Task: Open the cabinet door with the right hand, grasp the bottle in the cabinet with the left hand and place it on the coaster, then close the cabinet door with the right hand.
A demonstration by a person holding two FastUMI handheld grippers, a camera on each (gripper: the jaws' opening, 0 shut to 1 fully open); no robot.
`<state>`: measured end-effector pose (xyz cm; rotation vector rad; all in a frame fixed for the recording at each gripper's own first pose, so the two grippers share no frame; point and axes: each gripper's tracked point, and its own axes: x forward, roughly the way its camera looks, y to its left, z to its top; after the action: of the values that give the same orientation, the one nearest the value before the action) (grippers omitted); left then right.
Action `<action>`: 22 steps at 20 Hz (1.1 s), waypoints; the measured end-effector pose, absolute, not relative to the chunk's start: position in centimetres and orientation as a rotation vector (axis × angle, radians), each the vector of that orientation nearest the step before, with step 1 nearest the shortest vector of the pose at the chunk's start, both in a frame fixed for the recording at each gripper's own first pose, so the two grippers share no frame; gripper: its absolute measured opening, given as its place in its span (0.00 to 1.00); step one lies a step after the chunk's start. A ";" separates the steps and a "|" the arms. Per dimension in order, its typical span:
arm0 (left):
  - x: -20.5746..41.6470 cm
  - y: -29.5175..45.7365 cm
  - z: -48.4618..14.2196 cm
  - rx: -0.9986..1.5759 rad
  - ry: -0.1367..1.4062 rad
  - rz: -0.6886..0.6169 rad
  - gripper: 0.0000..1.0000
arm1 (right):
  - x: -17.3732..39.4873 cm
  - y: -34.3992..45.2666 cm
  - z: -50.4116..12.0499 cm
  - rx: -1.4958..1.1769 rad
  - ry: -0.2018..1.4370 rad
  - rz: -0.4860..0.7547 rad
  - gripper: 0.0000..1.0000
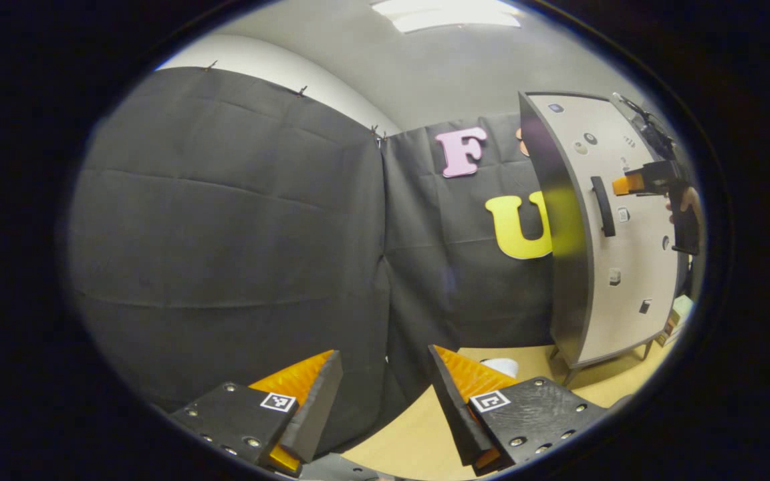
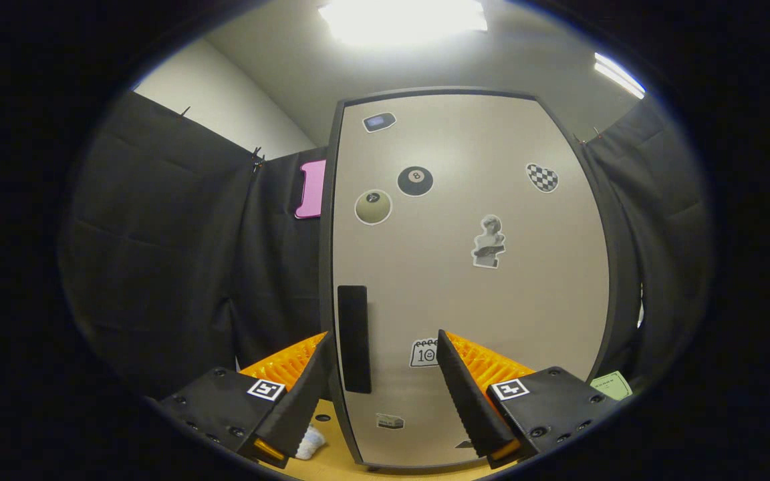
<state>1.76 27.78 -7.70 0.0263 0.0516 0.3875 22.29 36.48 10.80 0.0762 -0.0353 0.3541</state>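
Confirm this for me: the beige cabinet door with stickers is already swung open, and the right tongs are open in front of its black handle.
Not quite. The beige cabinet door with stickers is closed, flush in its dark frame, as the right gripper view shows. The rest holds: the right tongs are open in front of its black handle.

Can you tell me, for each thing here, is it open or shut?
Cabinet door: shut.
Door handle: free, nothing grips it; it stands between the right gripper's fingers.
Right gripper: open, close before the door.
Left gripper: open, holding nothing, above the table.
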 end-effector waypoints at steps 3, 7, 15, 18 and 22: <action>1.9 28.3 -7.9 0.029 0.053 0.399 0.79 | 23.5 38.1 10.4 0.054 -0.015 0.353 0.93; 2.1 28.6 -8.5 0.018 0.064 0.412 0.77 | 25.2 40.2 9.4 0.029 0.015 0.357 0.87; 2.7 29.6 -8.9 0.012 0.069 0.427 0.77 | 27.4 41.9 7.7 0.070 0.133 0.348 0.51; 2.7 29.7 -8.8 0.004 0.067 0.422 0.77 | 27.4 41.5 7.5 0.088 0.173 0.341 0.34; 2.6 29.4 -8.6 0.008 0.061 0.402 0.79 | 27.1 41.4 7.4 0.071 0.209 0.370 0.17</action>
<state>2.58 29.38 -8.58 0.0083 0.0611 0.4018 27.05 41.41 7.38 0.0706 0.2092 0.3705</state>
